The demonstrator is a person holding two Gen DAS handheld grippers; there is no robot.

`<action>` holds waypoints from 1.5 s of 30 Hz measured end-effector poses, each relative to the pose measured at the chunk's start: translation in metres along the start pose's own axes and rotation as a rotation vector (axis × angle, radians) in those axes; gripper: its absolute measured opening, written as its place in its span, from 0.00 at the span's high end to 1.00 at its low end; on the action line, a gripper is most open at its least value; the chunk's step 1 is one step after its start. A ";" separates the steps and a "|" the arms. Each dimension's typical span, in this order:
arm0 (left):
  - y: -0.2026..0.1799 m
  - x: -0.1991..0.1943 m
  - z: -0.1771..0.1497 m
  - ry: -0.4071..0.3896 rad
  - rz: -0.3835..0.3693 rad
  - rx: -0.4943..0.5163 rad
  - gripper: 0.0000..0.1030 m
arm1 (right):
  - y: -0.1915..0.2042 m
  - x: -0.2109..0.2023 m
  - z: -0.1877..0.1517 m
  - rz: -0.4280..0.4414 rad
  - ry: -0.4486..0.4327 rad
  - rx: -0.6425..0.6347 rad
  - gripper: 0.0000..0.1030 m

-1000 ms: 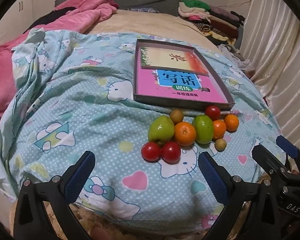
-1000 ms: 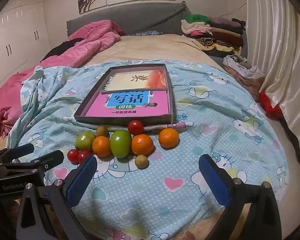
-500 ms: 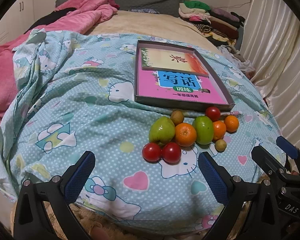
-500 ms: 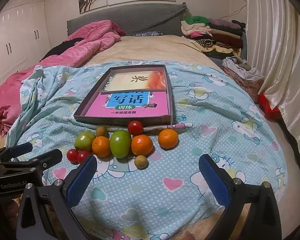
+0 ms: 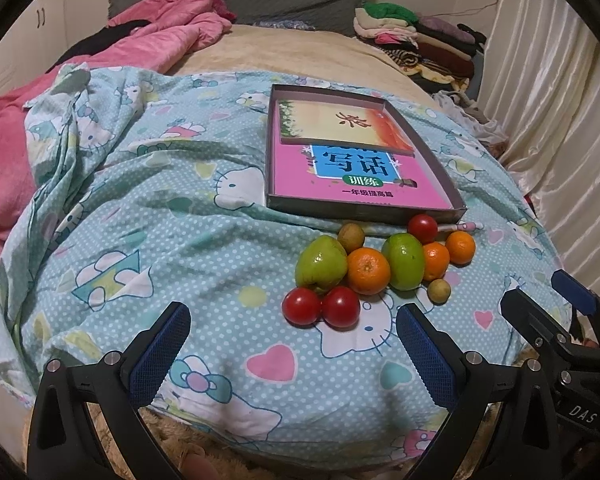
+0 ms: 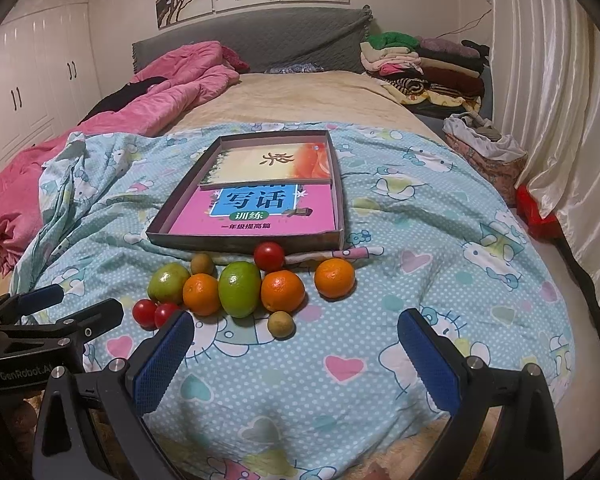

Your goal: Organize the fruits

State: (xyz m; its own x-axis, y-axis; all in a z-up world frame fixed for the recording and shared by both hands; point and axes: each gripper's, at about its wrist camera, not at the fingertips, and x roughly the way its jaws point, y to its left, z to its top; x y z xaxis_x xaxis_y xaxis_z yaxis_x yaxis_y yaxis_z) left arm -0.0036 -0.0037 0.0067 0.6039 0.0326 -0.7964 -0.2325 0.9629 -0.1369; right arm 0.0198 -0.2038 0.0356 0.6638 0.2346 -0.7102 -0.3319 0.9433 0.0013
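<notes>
I hold the left gripper and right gripper spread wide and empty before the fruit cluster — presumably lining up a pick toward the shallow box.

You work over a bed with a beige sheet. On it lies a light blue cartoon blanket, and a pink quilt is bunched at the left side. On the blanket you see a shallow box with books inside. Just before the box sits a cluster of fruits: green ones, oranges, red tomatoes and small brown ones. Folded clothes are piled at the far right.
</notes>
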 end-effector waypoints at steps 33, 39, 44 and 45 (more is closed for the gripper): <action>0.004 0.003 0.002 0.011 -0.005 -0.010 0.00 | -0.002 0.000 0.000 0.001 -0.001 0.004 0.00; 0.008 0.008 0.002 0.026 -0.004 -0.013 0.00 | 0.000 0.003 0.001 0.010 0.008 0.006 0.00; 0.016 0.018 0.002 0.070 -0.001 -0.031 0.00 | 0.002 0.011 0.003 0.009 0.033 0.015 0.00; 0.018 0.021 0.002 0.080 0.003 -0.033 0.00 | 0.002 0.014 0.003 0.010 0.040 0.016 0.00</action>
State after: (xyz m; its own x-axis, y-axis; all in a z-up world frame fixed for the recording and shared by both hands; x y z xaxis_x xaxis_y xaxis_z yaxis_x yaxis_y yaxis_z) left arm 0.0060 0.0149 -0.0111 0.5403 0.0126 -0.8414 -0.2601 0.9534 -0.1528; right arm 0.0301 -0.1978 0.0282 0.6329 0.2343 -0.7379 -0.3271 0.9448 0.0195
